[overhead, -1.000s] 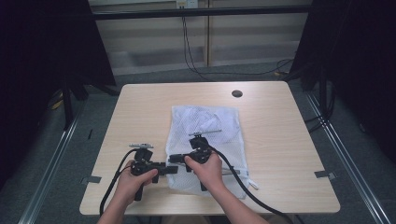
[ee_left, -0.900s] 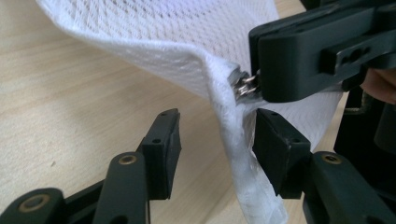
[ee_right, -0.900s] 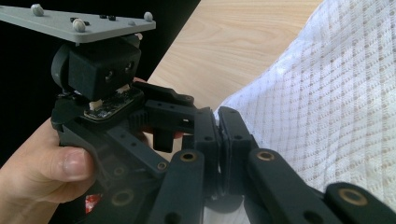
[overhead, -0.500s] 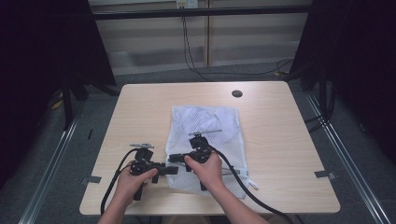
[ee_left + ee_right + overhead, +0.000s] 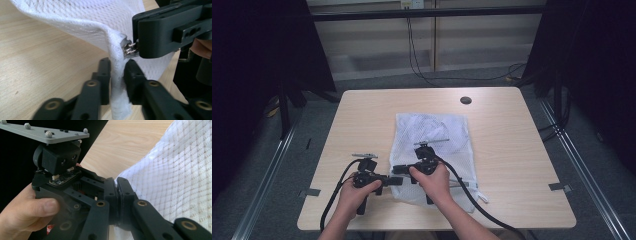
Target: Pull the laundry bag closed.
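Now mesh bag (image 5: 117, 82) between hand-held gripper (image 5: 117, 75) jaws.

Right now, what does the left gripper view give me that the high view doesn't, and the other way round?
Left gripper view: the left gripper pinches the edge of the white mesh bag, and the right gripper closes on a metal zipper pull just above.

High view: the whole table, with the bag spread flat toward its centre and a dark round hole near the far edge.

Both: both grippers meeting at the bag's near left corner.
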Demonstrator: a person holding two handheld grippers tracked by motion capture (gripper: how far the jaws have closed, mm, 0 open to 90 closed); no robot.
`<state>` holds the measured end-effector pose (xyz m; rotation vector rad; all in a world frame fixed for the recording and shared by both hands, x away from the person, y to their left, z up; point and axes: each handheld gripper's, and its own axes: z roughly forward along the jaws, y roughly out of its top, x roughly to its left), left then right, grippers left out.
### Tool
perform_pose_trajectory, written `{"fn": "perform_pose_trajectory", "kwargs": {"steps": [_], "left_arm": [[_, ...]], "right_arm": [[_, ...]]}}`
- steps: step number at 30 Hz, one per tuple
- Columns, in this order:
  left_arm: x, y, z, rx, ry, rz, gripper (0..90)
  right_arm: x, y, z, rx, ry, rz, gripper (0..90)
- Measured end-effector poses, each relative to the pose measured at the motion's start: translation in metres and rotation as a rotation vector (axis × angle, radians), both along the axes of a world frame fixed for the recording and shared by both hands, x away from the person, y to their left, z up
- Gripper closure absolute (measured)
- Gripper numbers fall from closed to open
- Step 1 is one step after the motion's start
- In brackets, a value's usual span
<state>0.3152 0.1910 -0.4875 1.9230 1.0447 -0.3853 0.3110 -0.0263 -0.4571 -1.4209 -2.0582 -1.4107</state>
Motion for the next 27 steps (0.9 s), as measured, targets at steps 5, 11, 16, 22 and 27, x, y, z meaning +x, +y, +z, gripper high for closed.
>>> {"fn": "perform_pose_trajectory", "kwargs": {"steps": [5, 11, 16, 22, 27], "left_arm": [[0.001, 0.002, 0.002, -0.009, 0.016, -0.008, 87.6], [0.000, 0.003, 0.003, -0.006, 0.035, -0.001, 88.0], [0.000, 0.004, 0.003, -0.019, 0.049, 0.014, 88.3], [0.000, 0.004, 0.005, -0.026, 0.057, 0.019, 88.3], [-0.001, 0.005, 0.006, -0.039, 0.065, 0.018, 88.3]], "right_arm": [[0.000, -0.001, 0.001, 0.006, -0.001, 0.001, 87.5], [0.000, -0.003, 0.002, 0.011, 0.009, 0.003, 87.5], [0.001, -0.006, 0.002, 0.001, 0.016, 0.018, 87.6], [0.000, -0.010, 0.002, 0.002, 0.026, 0.023, 87.7], [0.001, -0.016, 0.001, 0.005, 0.034, 0.013, 87.8]]}}
